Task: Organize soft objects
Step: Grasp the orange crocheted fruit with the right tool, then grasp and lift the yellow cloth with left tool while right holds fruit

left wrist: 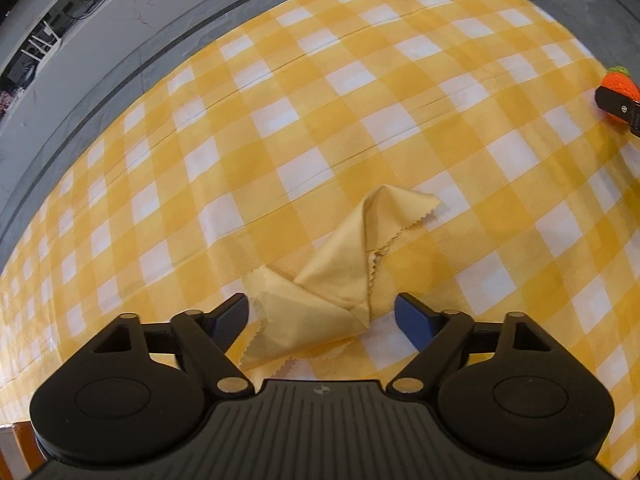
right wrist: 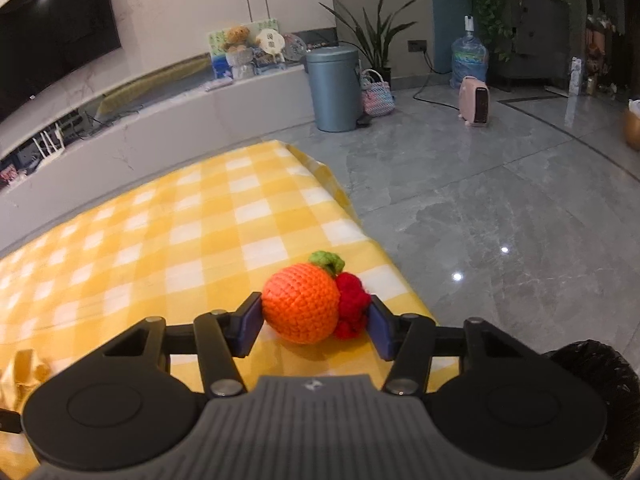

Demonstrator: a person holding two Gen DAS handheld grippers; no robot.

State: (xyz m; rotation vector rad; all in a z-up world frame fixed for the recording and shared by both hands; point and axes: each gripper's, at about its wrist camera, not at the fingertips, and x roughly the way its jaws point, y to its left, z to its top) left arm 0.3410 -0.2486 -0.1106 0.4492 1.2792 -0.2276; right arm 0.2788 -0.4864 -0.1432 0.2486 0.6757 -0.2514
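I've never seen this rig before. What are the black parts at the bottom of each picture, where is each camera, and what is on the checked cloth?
No robot here: a person holds a two-finger tool in each hand, and a fisheye camera on each looks forward along its fingers. The left view shows the left tool open over a crumpled yellow cloth lying on the checked tablecloth; its pads do not press the cloth. The right view shows the right tool with pads against both sides of a crocheted orange fruit bearing a red knitted piece, resting near the table's edge.

Black hand-held gripper (left wrist: 322, 318) with blue pads (left wrist: 412, 316).
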